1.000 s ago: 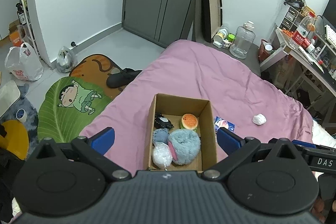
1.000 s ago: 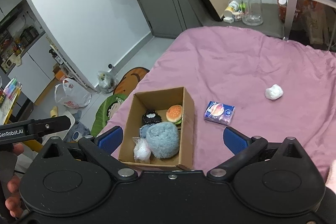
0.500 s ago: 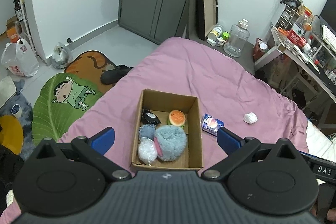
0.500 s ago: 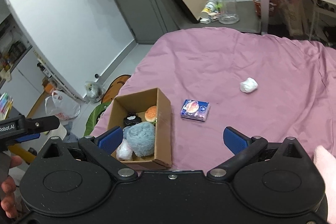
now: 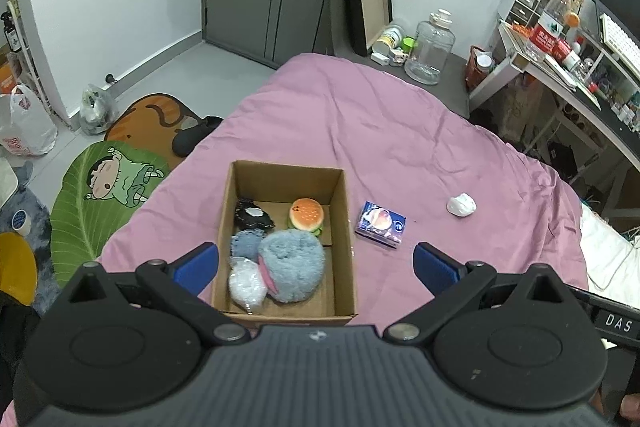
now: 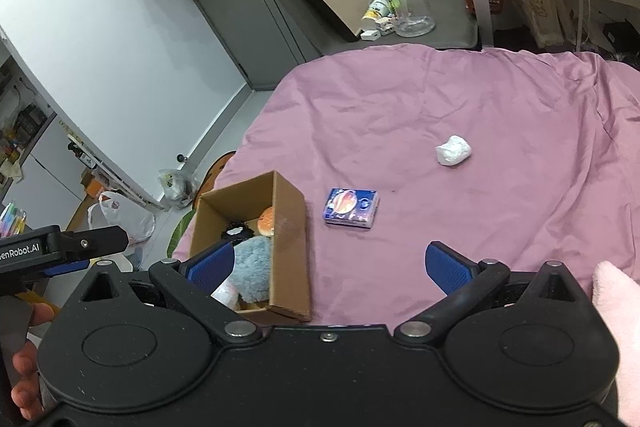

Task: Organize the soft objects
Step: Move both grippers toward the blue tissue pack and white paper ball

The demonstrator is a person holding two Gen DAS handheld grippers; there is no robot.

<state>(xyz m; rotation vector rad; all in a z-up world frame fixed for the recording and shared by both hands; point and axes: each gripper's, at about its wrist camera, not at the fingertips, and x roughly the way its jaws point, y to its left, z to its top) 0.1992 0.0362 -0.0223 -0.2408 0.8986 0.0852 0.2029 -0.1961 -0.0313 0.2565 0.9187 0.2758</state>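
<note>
A cardboard box (image 5: 342, 211) (image 6: 290, 227) sits on the pink bed. It holds a fluffy blue plush (image 5: 292, 265) (image 6: 252, 269), a burger toy (image 5: 306, 214) (image 6: 266, 221), a black soft toy (image 5: 252, 215), a small blue ball (image 5: 245, 245) and a white bagged item (image 5: 247, 289). A blue tissue pack (image 5: 380, 225) (image 6: 351, 207) lies right of the box. A white crumpled wad (image 5: 461, 205) (image 6: 453, 151) lies farther right. My left gripper (image 5: 316, 265) is open and empty above the box. My right gripper (image 6: 330, 261) is open and empty, near the box's right side.
The pink bedspread (image 5: 360, 131) (image 6: 440, 99) fills the middle. The left edge drops to floor mats (image 5: 112, 187) and a plastic bag (image 5: 24, 131). A clear jug (image 5: 430, 53) and a desk (image 5: 560, 79) stand beyond the far edge.
Both cameras have drawn back and shifted. In the right wrist view the box and tissue pack slid left. Both grippers stayed open and empty.
</note>
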